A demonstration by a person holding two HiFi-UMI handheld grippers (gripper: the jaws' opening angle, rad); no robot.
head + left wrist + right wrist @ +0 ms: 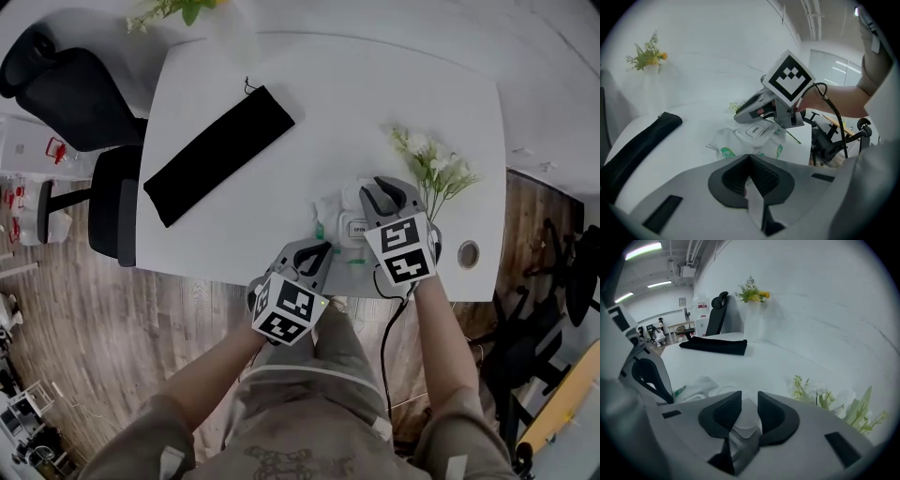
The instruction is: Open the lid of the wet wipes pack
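The wet wipes pack [336, 214] lies near the front edge of the white table [375, 103], crumpled, white with green print. Its white lid [757, 130], marked OPEN, lies flat in the left gripper view. My left gripper [323, 248] is at the pack's near edge, and its jaws [750, 159] meet with white film pinched between them. My right gripper [382, 187] hovers over the pack's far side. Its pads [750, 404] stand apart, and the pale rounded lid shows in the gap between them. I cannot tell whether they touch it.
A long black pouch [217, 153] lies on the table's left half. A sprig of white flowers [436, 169] rests just right of the pack. A cable hole [468, 253] sits near the front right corner. A black office chair [75, 94] stands at the left.
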